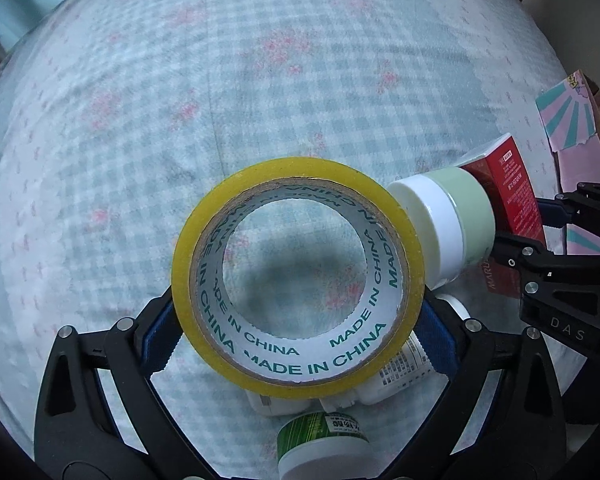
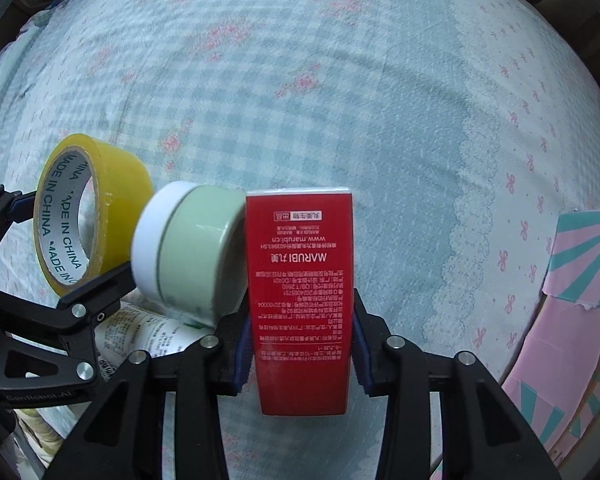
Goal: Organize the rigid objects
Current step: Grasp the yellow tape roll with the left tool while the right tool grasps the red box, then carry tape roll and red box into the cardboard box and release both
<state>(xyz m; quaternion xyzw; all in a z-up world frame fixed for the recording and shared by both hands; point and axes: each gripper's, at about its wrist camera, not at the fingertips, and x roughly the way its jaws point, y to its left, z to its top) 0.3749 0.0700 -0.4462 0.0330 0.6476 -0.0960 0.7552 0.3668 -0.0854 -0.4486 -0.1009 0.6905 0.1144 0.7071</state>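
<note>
My left gripper (image 1: 298,332) is shut on a yellow tape roll (image 1: 408,240) and holds it upright above the checked bed sheet (image 1: 260,80). The roll also shows in the right wrist view (image 2: 120,196). My right gripper (image 2: 300,344) is shut on a red Marubi box (image 2: 300,300), which stands upright between the jaws. The box also shows at the right of the left wrist view (image 1: 514,188). A pale green jar with a white lid (image 2: 192,252) sits tilted between the roll and the box, touching the box; it shows in the left wrist view too (image 1: 448,220).
White bottles with printed labels (image 1: 400,376) and a green-labelled jar (image 1: 320,444) lie below the tape roll. A pink and teal cardboard box (image 2: 572,312) stands at the right edge of the bed. The far sheet (image 2: 340,80) is bare.
</note>
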